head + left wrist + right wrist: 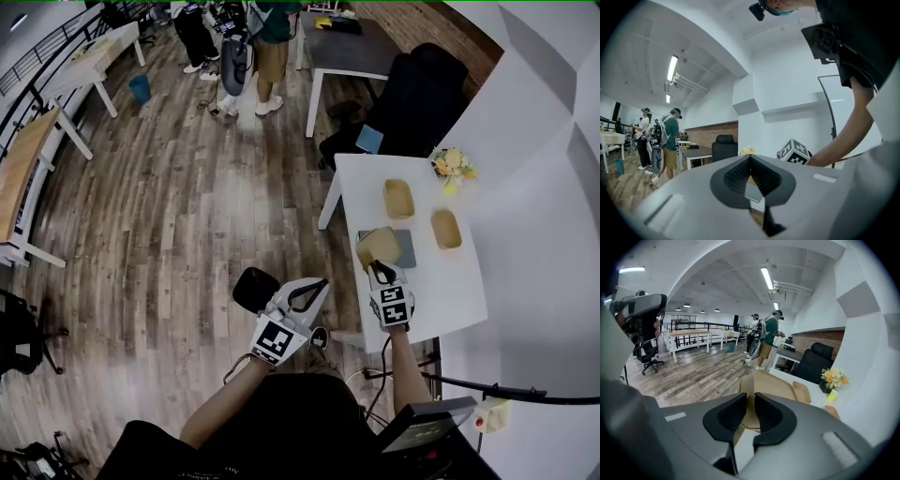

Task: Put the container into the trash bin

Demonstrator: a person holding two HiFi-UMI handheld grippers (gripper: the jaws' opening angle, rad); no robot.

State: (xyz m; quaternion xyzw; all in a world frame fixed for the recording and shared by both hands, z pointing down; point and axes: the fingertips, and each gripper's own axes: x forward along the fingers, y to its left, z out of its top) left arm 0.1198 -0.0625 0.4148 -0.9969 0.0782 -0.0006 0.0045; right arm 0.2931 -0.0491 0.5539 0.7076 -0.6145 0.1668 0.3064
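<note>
The container (pixel 378 247), a tan paper box with its lid flaps up, hangs tilted just above the near edge of the white worktop (pixel 427 286), over a dark grey pad (pixel 407 248) and clear of it as far as the head view shows. It is carried by one thin side wall: the right tongs (pixel 378 269) are nearly closed, with that wall pinched between the ribbed pads, a hold that suits a light, empty box and leaves its open mouth free for dropping. Two similar tan boxes (pixel 398 199) (pixel 446 228) sit farther back on the worktop, near a small bunch of flowers (pixel 453 164), so only this one is in play. The left tongs (pixel 317 286) are closed with nothing between them, held level off the worktop's edge over the wooden floor (pixel 187 216), apparently just kept out of the way. Beside them, low on the floor, sits a dark round object (pixel 255 289); it may be the trash bin, though I cannot tell.
</note>
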